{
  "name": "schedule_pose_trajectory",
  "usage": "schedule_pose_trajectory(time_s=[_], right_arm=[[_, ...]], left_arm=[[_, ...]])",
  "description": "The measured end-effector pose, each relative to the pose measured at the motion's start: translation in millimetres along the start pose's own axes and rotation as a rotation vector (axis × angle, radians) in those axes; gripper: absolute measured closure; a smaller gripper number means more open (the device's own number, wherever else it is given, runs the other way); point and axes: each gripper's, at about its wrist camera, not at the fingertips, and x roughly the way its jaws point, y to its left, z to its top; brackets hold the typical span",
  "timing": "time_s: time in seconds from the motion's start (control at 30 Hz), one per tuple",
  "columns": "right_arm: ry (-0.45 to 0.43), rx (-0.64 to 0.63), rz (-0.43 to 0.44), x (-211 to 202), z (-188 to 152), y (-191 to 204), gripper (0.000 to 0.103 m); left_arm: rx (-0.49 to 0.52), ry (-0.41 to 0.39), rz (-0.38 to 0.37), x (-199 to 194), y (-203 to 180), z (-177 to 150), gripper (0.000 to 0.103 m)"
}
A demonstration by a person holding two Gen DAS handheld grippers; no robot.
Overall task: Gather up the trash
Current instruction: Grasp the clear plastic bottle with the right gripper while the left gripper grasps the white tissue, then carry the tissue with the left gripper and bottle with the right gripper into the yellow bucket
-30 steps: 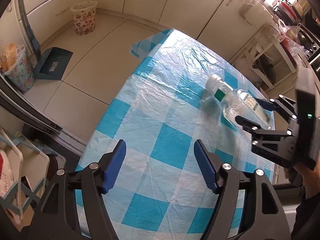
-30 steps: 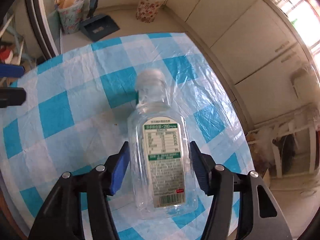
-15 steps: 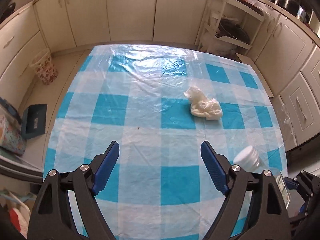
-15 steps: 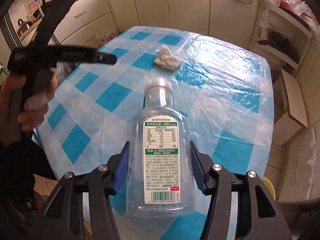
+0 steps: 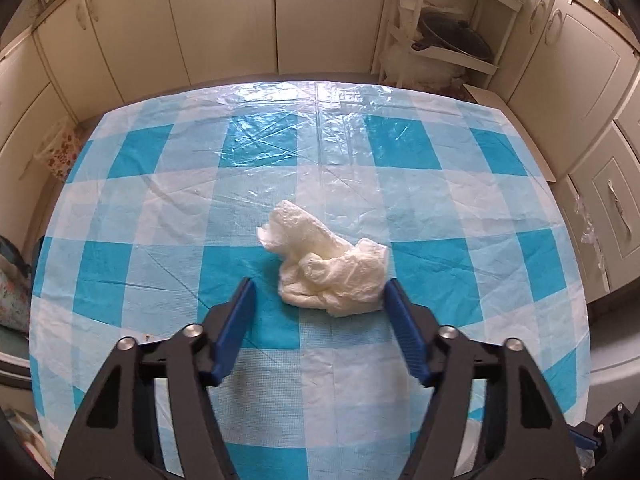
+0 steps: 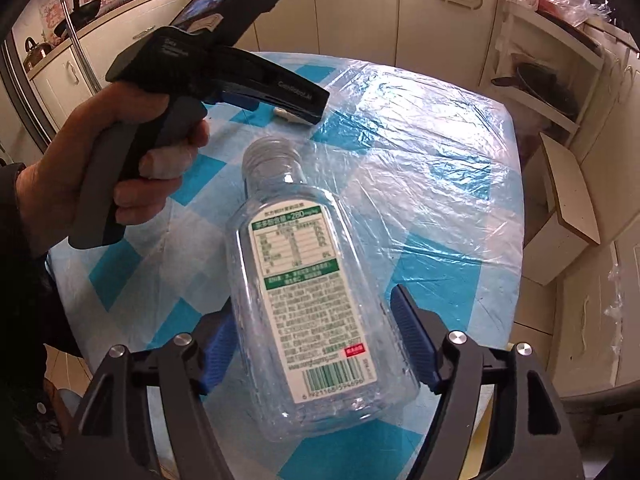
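Note:
A crumpled white tissue (image 5: 328, 272) lies on the blue-and-white checked tablecloth (image 5: 160, 264). My left gripper (image 5: 319, 286) hovers over it with its jaws closing. The tissue sits between the blue fingertips (image 5: 236, 320): the right one is at its edge, the left one stands apart. A clear plastic bottle (image 6: 304, 280) with a green-and-white label lies on its side between the fingers of my right gripper (image 6: 314, 304). Those jaws are opening, and a gap shows beside the right pad (image 6: 412, 336). A hand (image 6: 80, 168) holds the left gripper's handle in the right wrist view.
Cream cabinets (image 5: 224, 20) ring the table. A white rack (image 5: 440, 28) with a dark pan stands behind it. A flowered waste basket (image 5: 60, 152) sits on the floor at the left. An open cardboard box (image 6: 568, 208) stands past the table's right edge.
My left gripper swung across the table to the tissue and narrowed its jaws around it. My right gripper's jaws widened off the bottle, which now lies slightly tilted on the cloth.

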Motion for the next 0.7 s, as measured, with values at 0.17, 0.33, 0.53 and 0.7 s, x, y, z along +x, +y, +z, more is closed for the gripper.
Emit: schedule_pose_trajectory(time_s=[0.17,0.33,0.53,0.7], right_arm=[[0.008,-0.044,-0.004,2.5,1.2,8.4,0.046],[-0.004,0.019,0.029,-2.2,-1.0,-3.8,0.047],[-0.064,0.188,0.101,-22.8,-6.5,-36.5,0.047],[-0.113,0.282,0.100,-43.4,-15.8,-60.0,0.047]], left_arm=[[-0.023,-0.011,-0.016,-8.9,13.4,-3.2,0.084],[-0.019,-0.039,-0.022,-37.6,21.1,-16.4,0.085],[0.022,-0.097,-0.038,-87.4,4.6,-38.3,0.085],[0.082,-0.155,-0.049,-126.8,-30.0,-59.2,0.085]])
